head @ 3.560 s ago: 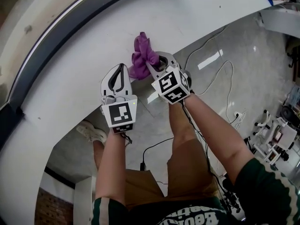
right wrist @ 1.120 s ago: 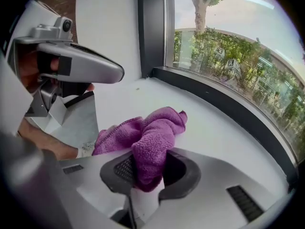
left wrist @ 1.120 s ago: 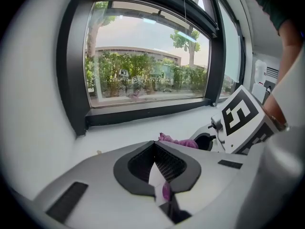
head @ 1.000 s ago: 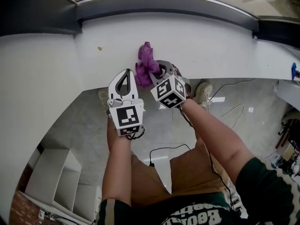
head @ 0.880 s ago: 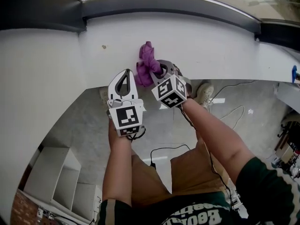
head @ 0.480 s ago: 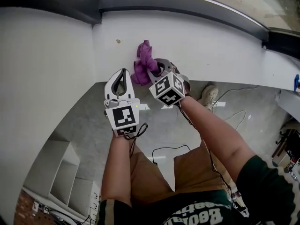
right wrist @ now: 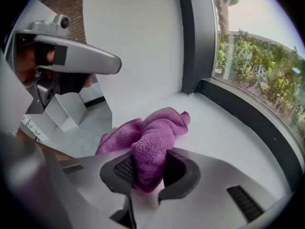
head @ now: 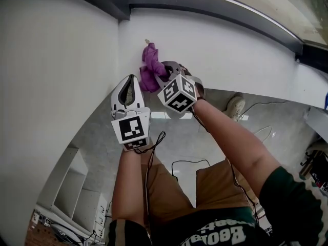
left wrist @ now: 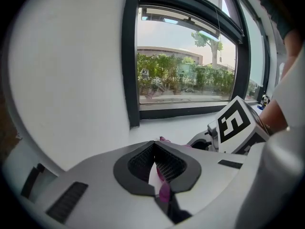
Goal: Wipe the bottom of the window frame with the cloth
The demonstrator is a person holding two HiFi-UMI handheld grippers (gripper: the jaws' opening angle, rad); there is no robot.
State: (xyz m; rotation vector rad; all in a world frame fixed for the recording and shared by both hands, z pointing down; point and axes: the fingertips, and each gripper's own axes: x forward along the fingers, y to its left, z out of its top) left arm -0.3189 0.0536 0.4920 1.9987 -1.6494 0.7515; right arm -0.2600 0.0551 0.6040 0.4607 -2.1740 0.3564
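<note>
**Cloth pinched on sill, short of frame**

Head view: right hand-held gripper (head: 161,72) clamped on purple cloth (head: 149,63), bunched on white sill (head: 230,50) close to left wall, apart from dark frame (head: 215,5). Left hand-held gripper (head: 132,80) just beside, tips pressed together, carrying nothing.

Left gripper view: jaws closed on nothing. Only a sliver of cloth (left wrist: 164,191) showing past them. Frame (left wrist: 190,111) well ahead.

Right gripper view: jaws biting a thick fold of cloth (right wrist: 152,132), rest spilling forward and resting on sill (right wrist: 224,128). Frame (right wrist: 248,116) beyond, not touched by cloth.

Handling, as a judgement: soft, light, floppy, so likely to bunch and drag rather than lie flat. Best held by a fat wad, as here, loose end kept down. Probably needs pushing forward to meet bottom of frame.
</note>
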